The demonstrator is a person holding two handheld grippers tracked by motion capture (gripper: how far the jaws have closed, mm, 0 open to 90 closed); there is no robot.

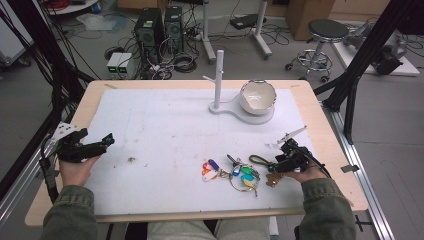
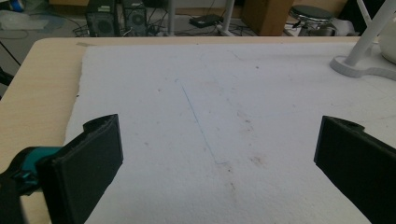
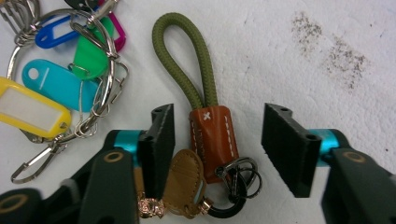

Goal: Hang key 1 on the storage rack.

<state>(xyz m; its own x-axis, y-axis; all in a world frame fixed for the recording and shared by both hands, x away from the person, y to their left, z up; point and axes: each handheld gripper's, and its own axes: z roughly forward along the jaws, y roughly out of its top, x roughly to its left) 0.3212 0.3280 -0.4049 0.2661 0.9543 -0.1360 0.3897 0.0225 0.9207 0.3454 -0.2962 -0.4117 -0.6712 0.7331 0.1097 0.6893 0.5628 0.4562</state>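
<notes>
Keys and key fobs lie near the front edge of the white foam mat (image 1: 165,130) that covers the light wooden table (image 1: 330,130), toward its right corner. Nearest the right gripper (image 3: 217,140) is an olive-green cord loop with a brown stitched leather sleeve (image 3: 205,107); in the right gripper view it lies between the two black jaws, which stand apart on either side of the sleeve without touching it, so the tool is released and grasps nothing. A dark metal clasp (image 3: 238,179) hangs at the sleeve's lower end, and a tan leather tag (image 3: 184,184) lies just beside it, partly under the left jaw. To the left of the loop sits a metal ring carrying coloured plastic key tags (image 3: 70,70), blue, green, cyan, yellow and pink.

In the high view the right gripper (image 1: 286,159) is down at the mat over the loop (image 1: 260,161). The left gripper (image 1: 102,142) is held near the mat's left edge, well apart from the keys, its jaws spread wide over bare foam. A white peg stand (image 1: 218,85) and a white bowl (image 1: 257,96) stand near the far edge.
</notes>
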